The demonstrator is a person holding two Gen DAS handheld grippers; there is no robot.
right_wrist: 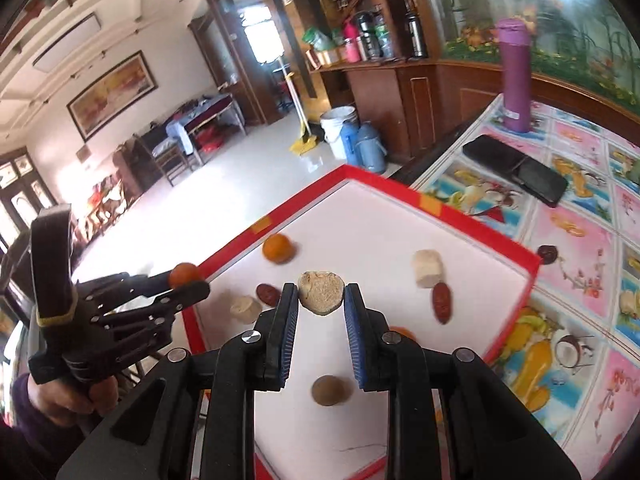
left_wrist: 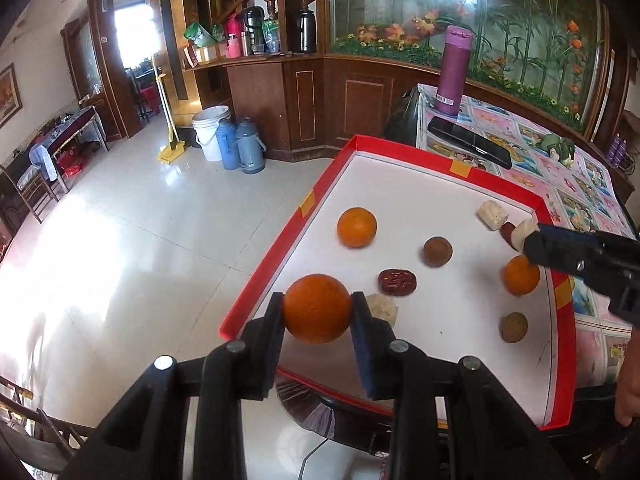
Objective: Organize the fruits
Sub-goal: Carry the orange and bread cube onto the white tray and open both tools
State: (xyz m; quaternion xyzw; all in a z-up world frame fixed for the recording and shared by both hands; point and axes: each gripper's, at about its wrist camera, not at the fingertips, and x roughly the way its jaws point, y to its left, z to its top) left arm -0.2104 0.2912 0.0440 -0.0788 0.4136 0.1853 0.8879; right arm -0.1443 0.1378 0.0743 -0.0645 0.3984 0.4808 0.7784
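A red-rimmed white tray (left_wrist: 404,200) holds several fruits and snack pieces. My left gripper (left_wrist: 317,309) is shut on an orange (left_wrist: 317,308) above the tray's near left corner; it also shows in the right wrist view (right_wrist: 183,273). My right gripper (right_wrist: 321,294) is shut on a pale beige piece (right_wrist: 321,292) held above the tray; in the left wrist view it (left_wrist: 536,236) is at the tray's far right. On the tray lie another orange (left_wrist: 356,227), a third orange (left_wrist: 521,275), a red date (left_wrist: 397,282), a brown round fruit (left_wrist: 437,251) and a tan ball (left_wrist: 513,327).
The tray sits on a table with a colourful fruit-print cloth (right_wrist: 580,264). A purple bottle (left_wrist: 452,72) and a black phone (left_wrist: 468,142) lie beyond the tray. A dark date (right_wrist: 547,254) lies on the cloth. The tiled floor (left_wrist: 140,220) drops away left of the tray.
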